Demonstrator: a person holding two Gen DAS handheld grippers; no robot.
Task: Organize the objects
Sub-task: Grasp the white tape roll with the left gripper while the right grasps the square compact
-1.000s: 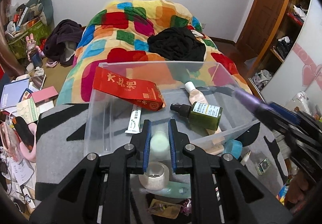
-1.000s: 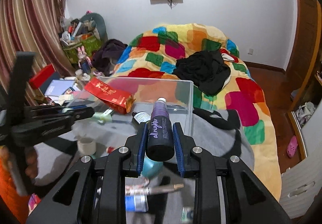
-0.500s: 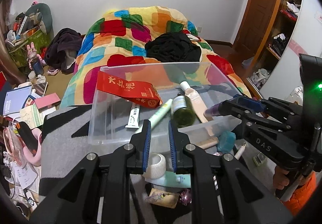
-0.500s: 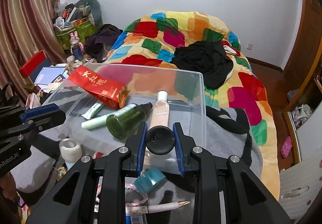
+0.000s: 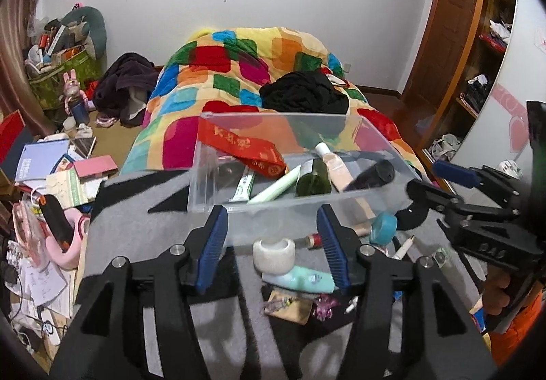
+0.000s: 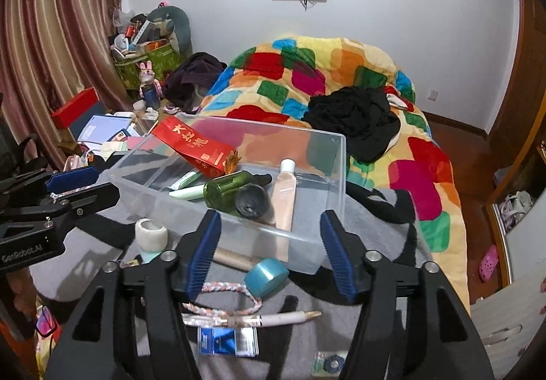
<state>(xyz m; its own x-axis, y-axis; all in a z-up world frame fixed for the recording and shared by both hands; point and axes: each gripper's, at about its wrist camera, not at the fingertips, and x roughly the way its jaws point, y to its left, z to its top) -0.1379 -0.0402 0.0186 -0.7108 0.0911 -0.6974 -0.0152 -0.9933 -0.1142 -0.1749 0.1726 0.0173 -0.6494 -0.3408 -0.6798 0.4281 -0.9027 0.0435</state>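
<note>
A clear plastic bin [image 5: 204, 175] [image 6: 327, 182] stands on a grey and black blanket. It holds a red packet [image 5: 242, 148] [image 6: 191, 141], a green bottle [image 5: 312, 175] [image 6: 232, 188], a pale green tube [image 5: 273, 188], a pink tube [image 6: 285, 192] and a dark bottle [image 5: 372, 175] [image 6: 250, 200]. My left gripper [image 5: 271, 248] is open and empty, with a white tape roll [image 5: 274, 250] [image 6: 151, 235] between its fingers. My right gripper [image 6: 269, 257] is open and empty just before the bin, over a teal cap [image 6: 266, 276].
Loose items lie on the blanket before the bin: a mint tube [image 5: 300, 279], a braided cord [image 6: 225, 289], a pen [image 6: 266, 318], a blue packet [image 6: 227, 340]. A colourful quilt [image 6: 341, 72] covers the bed behind. Books and clutter [image 5: 61, 171] lie at the left.
Both grippers have opened. The dark bottle left my right gripper and now lies in the bin. The pale tube from my left gripper lies in the bin too. Both grippers have drawn back.
</note>
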